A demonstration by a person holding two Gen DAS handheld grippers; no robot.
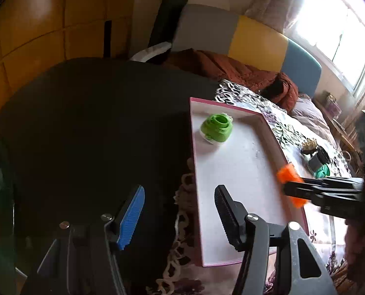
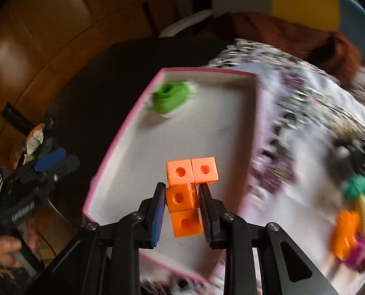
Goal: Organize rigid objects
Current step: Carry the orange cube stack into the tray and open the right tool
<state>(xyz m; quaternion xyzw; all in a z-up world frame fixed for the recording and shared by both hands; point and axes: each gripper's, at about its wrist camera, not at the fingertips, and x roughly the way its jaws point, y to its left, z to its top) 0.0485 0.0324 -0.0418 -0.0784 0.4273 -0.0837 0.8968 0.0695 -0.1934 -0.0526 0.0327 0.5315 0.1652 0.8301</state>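
Right wrist view: shallow white cardboard tray with pink rim [image 2: 123, 132] is the collection bin. A green plastic cap [image 2: 169, 97] lies in its far corner. Right gripper [image 2: 181, 207] pinches an orange L-shaped piece of holed cubes [image 2: 189, 189] above the tray floor, likely to drop there. Left gripper [image 1: 180, 217] gapes empty over the tray's edge.

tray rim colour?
Pink rim on the white tray; it shows best in the right wrist view.

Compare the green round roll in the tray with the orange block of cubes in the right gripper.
The green round roll rests on the pink-rimmed tray; the orange cube block is clamped in the right gripper above it. The roll is round with one central hole; the block is angular, each cube holed. Both are rigid.
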